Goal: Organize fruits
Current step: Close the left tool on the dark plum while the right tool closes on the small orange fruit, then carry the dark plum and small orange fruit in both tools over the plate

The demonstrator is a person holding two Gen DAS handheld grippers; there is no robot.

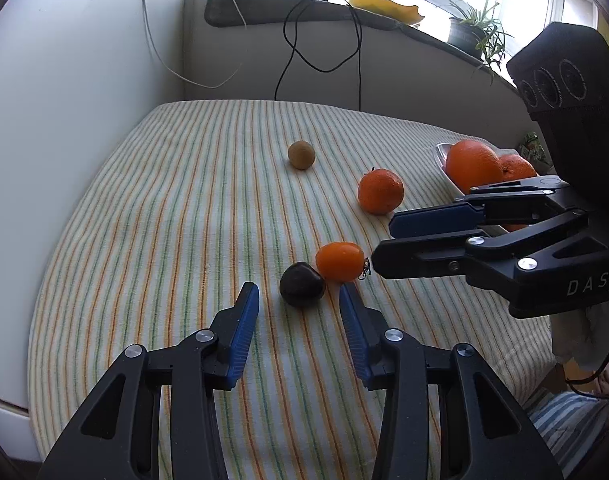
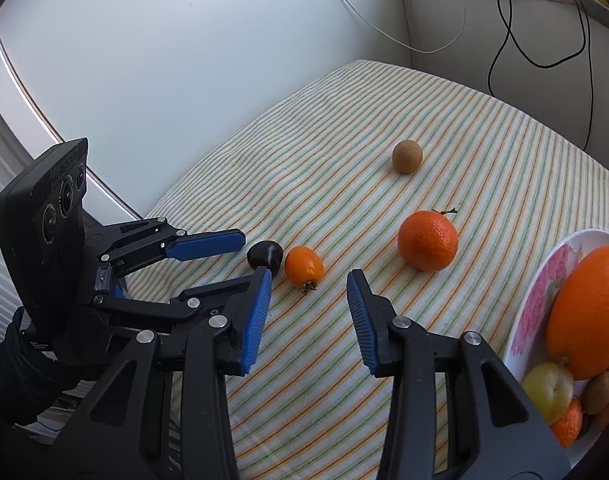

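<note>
On the striped cloth lie a dark plum [image 1: 302, 284] [image 2: 265, 255], a small orange kumquat-like fruit [image 1: 340, 261] [image 2: 304, 267] touching it, a tangerine [image 1: 380, 191] [image 2: 428, 240] and a brown kiwi [image 1: 301, 155] [image 2: 407, 156]. My left gripper [image 1: 299, 294] [image 2: 252, 254] is open, its fingertips just short of the plum on either side. My right gripper [image 2: 309, 280] [image 1: 384, 246] is open and empty, just short of the small orange fruit. A white flowered bowl [image 2: 534, 300] [image 1: 444, 164] at the right holds a large orange [image 2: 588, 312] [image 1: 472, 166] and several smaller fruits.
The striped cloth [image 1: 184, 220] covers the table, with a white wall at left and back. Black and white cables [image 1: 296, 44] hang from the window sill behind. A potted plant [image 1: 472, 32] stands on the sill at right.
</note>
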